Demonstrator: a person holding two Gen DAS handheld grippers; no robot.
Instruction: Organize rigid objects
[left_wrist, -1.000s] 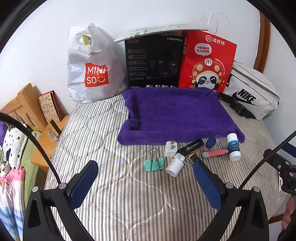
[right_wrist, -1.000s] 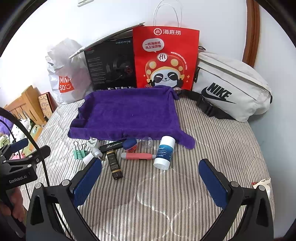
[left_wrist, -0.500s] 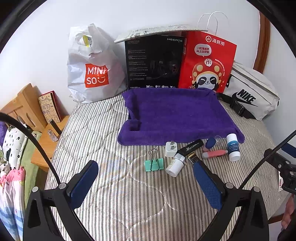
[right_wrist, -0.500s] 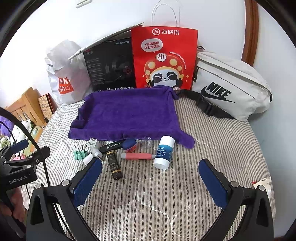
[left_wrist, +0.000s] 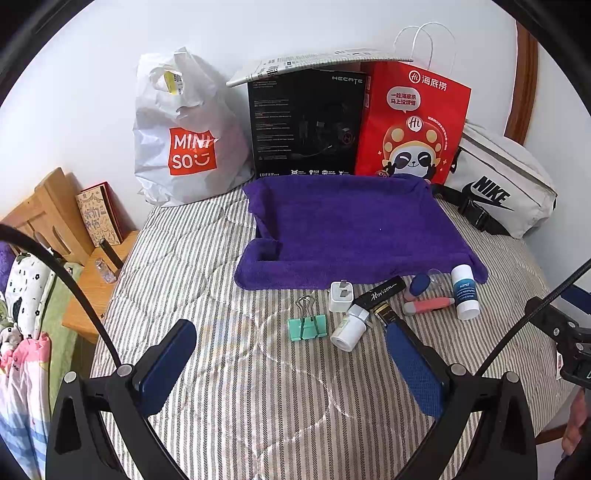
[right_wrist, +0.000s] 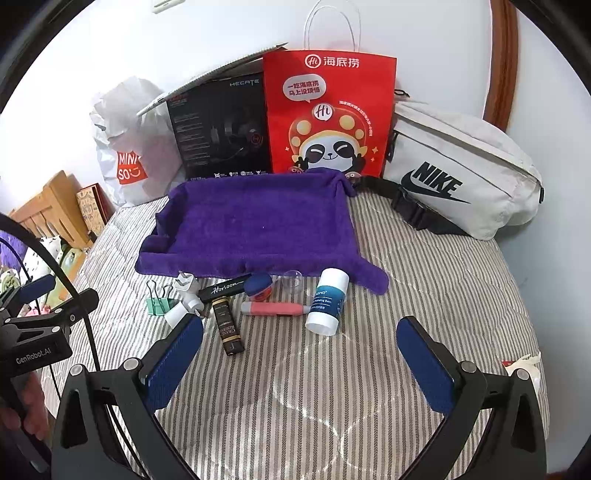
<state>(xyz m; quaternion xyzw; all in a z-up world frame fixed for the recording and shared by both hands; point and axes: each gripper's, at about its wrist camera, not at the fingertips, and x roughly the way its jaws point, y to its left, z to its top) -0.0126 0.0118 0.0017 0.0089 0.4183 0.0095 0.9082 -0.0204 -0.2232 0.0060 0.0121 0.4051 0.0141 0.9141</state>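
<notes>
Looking along your left gripper (left_wrist: 291, 363), you see both blue pads spread wide with nothing between them, hovering above the striped bedcover (left_wrist: 229, 369); your right gripper (right_wrist: 301, 354) is likewise spread wide and holds nothing. The small items lie in a loose row just in front of the purple towel (right_wrist: 255, 225). At the left end, the green binder clip (left_wrist: 307, 328) lies flat with its wire handles pointing toward the towel, just beside the white charger plug (left_wrist: 340, 297). A white cylinder (left_wrist: 351, 326) lies on its side, its long axis slanting toward the black Horizon tube (right_wrist: 222, 288), which runs roughly parallel to the towel's edge. A black and gold tube (right_wrist: 228, 327) points from the row back toward you. The pink tube (right_wrist: 275, 308) lies crosswise, its tip touching the white and blue bottle (right_wrist: 327, 301), whose long axis tilts toward the towel. A blue-capped jar (right_wrist: 258, 285) sits between the Horizon tube and a clear dome (right_wrist: 291, 280).
</notes>
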